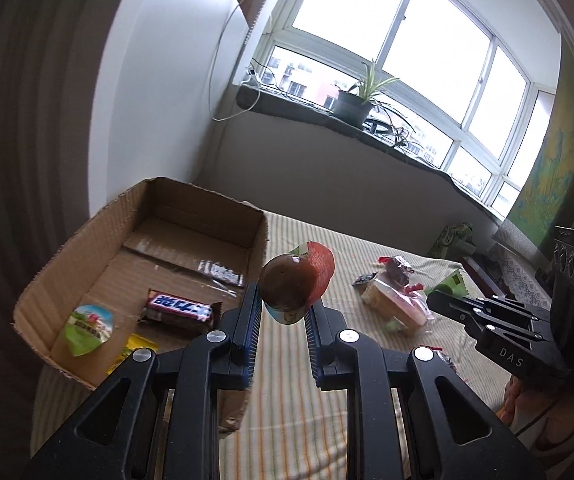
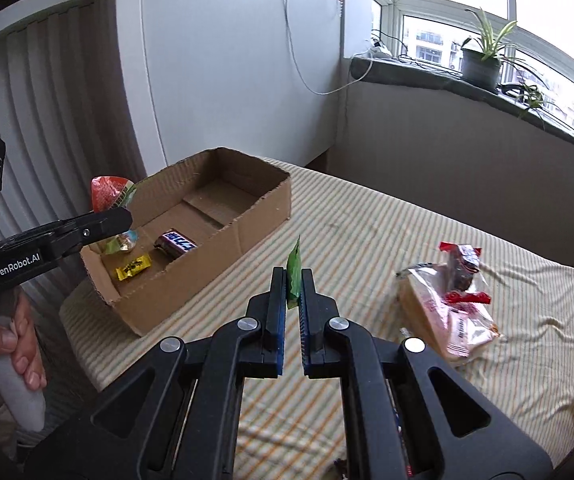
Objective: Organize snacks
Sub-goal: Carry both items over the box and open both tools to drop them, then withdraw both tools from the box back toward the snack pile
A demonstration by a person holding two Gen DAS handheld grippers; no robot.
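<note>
My left gripper (image 1: pixel 283 294) is shut on a brown jelly cup with a red foil lid (image 1: pixel 293 286), held in the air beside the right wall of the cardboard box (image 1: pixel 261 236); it shows too in the right wrist view (image 2: pixel 111 194). My right gripper (image 2: pixel 294 280) is shut on a small green packet (image 2: pixel 294 276), above the bed right of the box (image 2: pixel 247 236). In the box lie a chocolate bar (image 1: pixel 179 308), a green-lidded cup (image 1: pixel 87 326) and a yellow candy (image 2: pixel 133 267).
Bagged bread and dark wrapped snacks (image 2: pixel 453 300) lie on the striped bedsheet (image 2: pixel 367 232) to the right. A white wall and radiator stand behind the box. A window sill with a potted plant (image 1: pixel 357 102) runs along the back.
</note>
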